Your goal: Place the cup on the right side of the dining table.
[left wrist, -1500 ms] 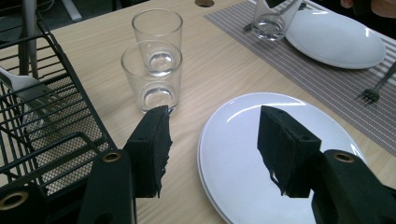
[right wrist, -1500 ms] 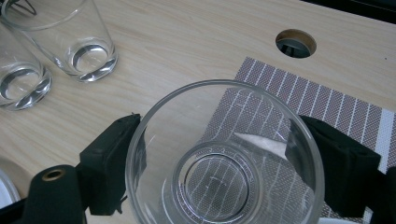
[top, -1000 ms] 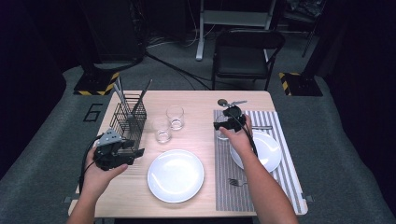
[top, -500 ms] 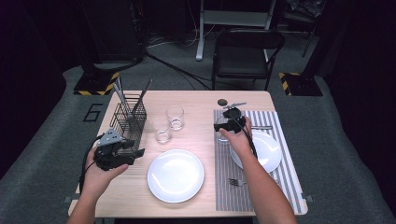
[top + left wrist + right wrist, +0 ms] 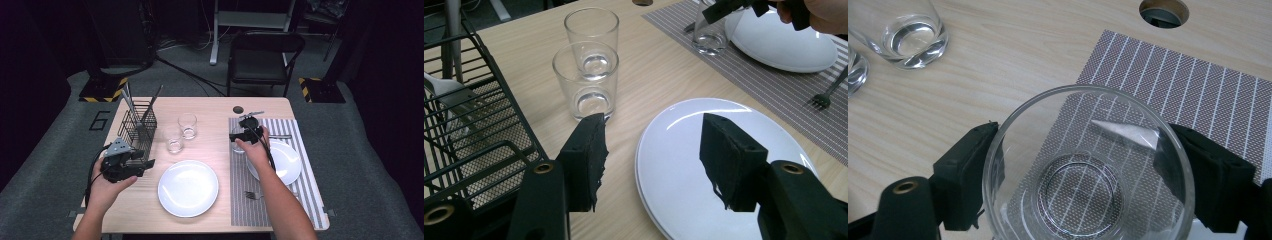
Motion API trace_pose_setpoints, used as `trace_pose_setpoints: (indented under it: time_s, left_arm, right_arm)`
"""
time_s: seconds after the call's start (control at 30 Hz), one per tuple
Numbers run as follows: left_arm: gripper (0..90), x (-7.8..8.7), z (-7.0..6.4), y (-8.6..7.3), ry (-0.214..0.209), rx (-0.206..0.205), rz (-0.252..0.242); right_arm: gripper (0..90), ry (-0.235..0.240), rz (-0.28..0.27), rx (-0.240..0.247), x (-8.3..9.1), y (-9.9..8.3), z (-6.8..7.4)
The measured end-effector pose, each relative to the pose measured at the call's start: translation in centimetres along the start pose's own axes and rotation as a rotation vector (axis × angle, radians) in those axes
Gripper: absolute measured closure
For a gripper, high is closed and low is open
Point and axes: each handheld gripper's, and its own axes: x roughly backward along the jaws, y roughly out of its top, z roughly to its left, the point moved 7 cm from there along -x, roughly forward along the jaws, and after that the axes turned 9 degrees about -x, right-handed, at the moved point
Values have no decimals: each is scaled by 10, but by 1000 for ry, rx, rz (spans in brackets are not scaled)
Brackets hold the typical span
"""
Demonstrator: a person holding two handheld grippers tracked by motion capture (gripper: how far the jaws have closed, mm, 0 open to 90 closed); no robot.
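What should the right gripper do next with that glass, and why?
Probably open and back away: the right gripper has its jaws either side of the glass, which looks set down upright at the striped placemat's corner, beside the plate.

black tool (image 5: 651,165), brass-ringed screws

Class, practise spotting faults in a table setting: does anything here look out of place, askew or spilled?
Nothing is spilled or broken. The one oddity: the white plate sits on bare table beside the striped placemat, with two glasses grouped apart near the wire basket.
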Motion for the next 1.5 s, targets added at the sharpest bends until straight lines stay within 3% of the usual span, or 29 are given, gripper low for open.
trace_pose_setpoints:
  time_s: [1.0, 1.5]
  left_arm:
    - [440, 1, 1, 0, 4, 1, -3]
    - [439, -3, 6, 1, 1, 16, -5]
  right_arm:
    - [131, -5, -26, -26, 2, -1, 0]
    - [136, 19, -66, -7, 24, 10, 2]
